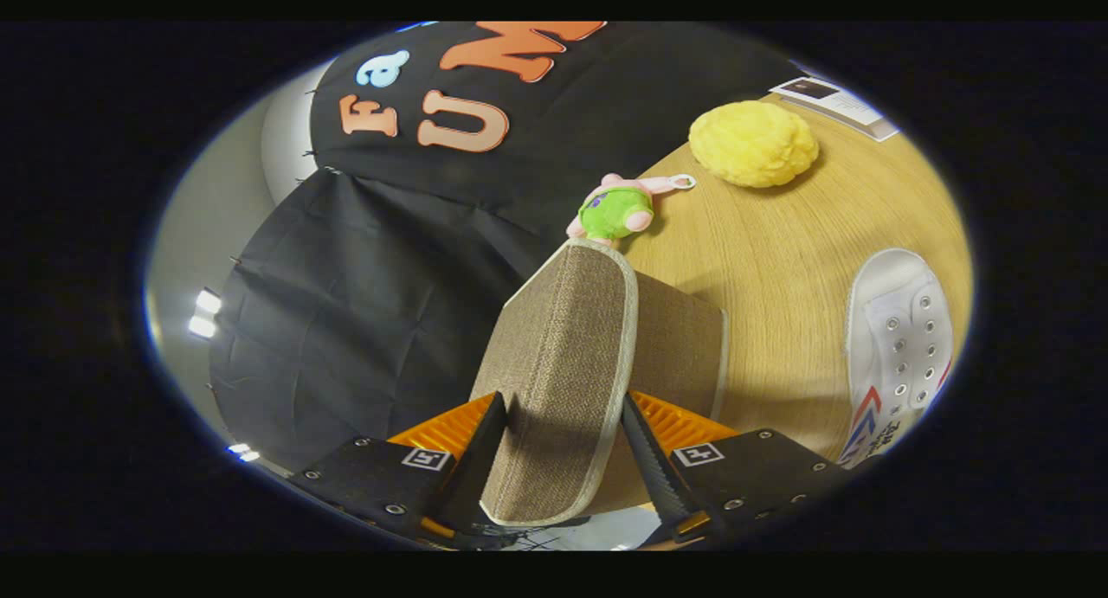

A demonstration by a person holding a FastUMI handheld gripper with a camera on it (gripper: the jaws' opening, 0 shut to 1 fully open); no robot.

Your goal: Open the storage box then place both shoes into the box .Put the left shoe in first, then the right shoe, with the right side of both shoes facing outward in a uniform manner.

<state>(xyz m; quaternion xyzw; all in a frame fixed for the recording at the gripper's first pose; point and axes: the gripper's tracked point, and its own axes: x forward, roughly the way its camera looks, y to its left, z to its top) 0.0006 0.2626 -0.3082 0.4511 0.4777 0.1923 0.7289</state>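
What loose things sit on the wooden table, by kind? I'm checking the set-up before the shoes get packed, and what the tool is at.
Shoes: 1, white shoe
Soft toys: 2, yellow plush and pink-and-green toy
Booklets: 1, booklet
Boxes: 1, storage box, its lid pinched in the tool
Total: 5

Recording booth, black cloth wall (pixel 363 304), wooden table (pixel 779 260)

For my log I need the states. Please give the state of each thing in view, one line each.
gripper: fingers shut on the lid, one at each side.
storage box lid: lifted, held tilted.
white shoe: lying on the table, outside the box.
plush toy: lying on the table.
yellow fluffy ball: resting on the table.
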